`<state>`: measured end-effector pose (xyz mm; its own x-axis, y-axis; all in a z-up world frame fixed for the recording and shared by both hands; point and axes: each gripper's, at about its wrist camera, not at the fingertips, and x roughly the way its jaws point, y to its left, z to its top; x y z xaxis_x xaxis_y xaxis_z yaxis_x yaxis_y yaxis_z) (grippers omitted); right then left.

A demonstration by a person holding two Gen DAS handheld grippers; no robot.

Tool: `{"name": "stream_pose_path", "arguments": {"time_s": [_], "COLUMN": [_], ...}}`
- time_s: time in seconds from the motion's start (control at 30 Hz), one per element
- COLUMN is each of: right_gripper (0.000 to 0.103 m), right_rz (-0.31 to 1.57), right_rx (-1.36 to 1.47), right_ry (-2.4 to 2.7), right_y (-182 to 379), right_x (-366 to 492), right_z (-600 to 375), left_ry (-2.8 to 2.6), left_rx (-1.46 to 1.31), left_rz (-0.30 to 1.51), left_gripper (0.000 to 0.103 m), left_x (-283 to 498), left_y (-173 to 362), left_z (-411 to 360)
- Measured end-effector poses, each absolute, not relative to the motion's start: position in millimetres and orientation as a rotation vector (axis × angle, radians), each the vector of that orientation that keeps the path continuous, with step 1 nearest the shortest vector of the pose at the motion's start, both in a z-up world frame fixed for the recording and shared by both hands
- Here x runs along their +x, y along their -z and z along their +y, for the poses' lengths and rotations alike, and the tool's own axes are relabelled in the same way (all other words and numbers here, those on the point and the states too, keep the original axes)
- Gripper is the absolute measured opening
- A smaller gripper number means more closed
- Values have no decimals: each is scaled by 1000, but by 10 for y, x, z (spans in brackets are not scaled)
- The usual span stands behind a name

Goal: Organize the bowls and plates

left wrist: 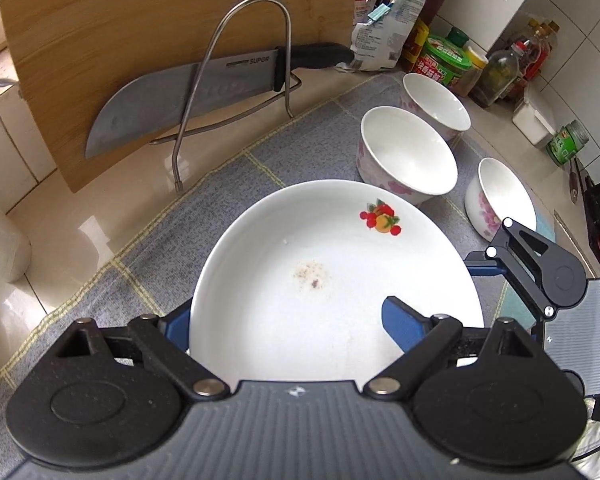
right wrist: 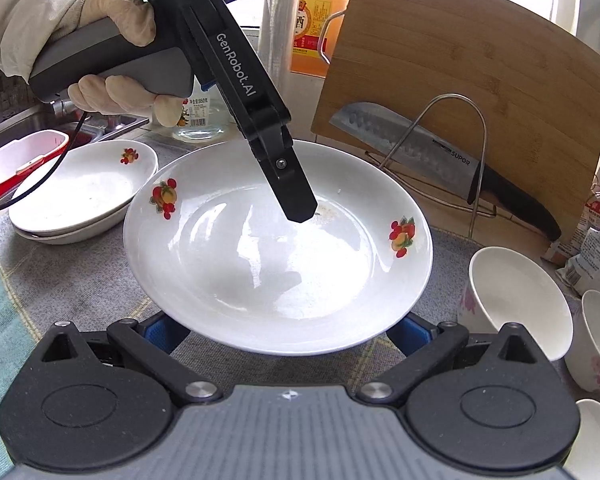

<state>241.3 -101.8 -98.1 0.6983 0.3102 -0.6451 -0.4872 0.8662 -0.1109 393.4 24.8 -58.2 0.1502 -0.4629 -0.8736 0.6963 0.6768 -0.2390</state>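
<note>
White plate: the plate (left wrist: pixel 300 280) fills the lower centre of both views, rim tipped, and seems to hang just clear of the grey mat (left wrist: pixel 220 184).
Left gripper: your left gripper (left wrist: pixel 290 320) straddles the rim. One blue pad lies on the inner face at lower right of the left wrist view and the other is tucked behind the rim at lower left, so I read it as clamped on the plate.
Right gripper: your right gripper (right wrist: pixel 286 332) has both blue tips hidden under the near rim at the bottom of its own view. I cannot tell whether they pinch or only support.
Doing it well: carry the plate level toward the stacked plates (right wrist: pixel 80 192) at middle left of the right wrist view. Keep both hands moving together so the rim does not twist out of the pads. Lower it centred on the stack before you let go.
Hazard: the bowls (left wrist: pixel 408 152) stand just beyond the plate's right edge, so swing away from them.
Left view only: brown crumbs (left wrist: pixel 312 274) in the plate's well, and the right tool's linkage at the plate's right rim.
Right view only: the stack, your gloved hand (right wrist: pixel 116 20) at upper left, and the top finger reaching across the well.
Far back: the knife (left wrist: pixel 180 96) rests in a wire rack against the bamboo board (left wrist: pixel 100 20).
</note>
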Motion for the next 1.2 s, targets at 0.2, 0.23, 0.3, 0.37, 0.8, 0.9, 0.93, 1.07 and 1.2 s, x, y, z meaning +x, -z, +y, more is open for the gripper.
{"name": "stream_pose_path", "arguments": {"time_s": [0.2,0.23,0.3,0.37,0.8,0.9,0.93,1.07,1.2], "right_gripper": [103,103,103,103,103,103,103,103,103], "right_rz": [641,638,631,622,578,578,578,582,587], "right_rx": [-310,-313,-323,-333,-378,-392,-397,-407,-424], "right_ry": [-490,-496,-513,-531,-673,-686,-688,-698,-704], "right_y": [929,919,901,879,805,795,795,791,793], "right_x": [2359,2355,2332,2311,2249,2240,2240,2230,2218], "right_z": [-945,-933,-890,-853,-445,-293,-246,-76,88], "left_ry": [801,794,774,753,618,610,608,601,599], "left_rx": [220,214,204,193,115,97,94,79,59], "left_rz": [1139,1138,1133,1128,1115,1117,1117,1113,1113], "left_gripper": [92,92,92,92,92,92,92,92,92], "left_x": [3794,3771,3717,3677,3334,3290,3281,3238,3211], "left_y": [517,504,476,457,364,364,365,369,393], "left_z": [392,425,489,557,1143,1319,1363,1550,1733]}}
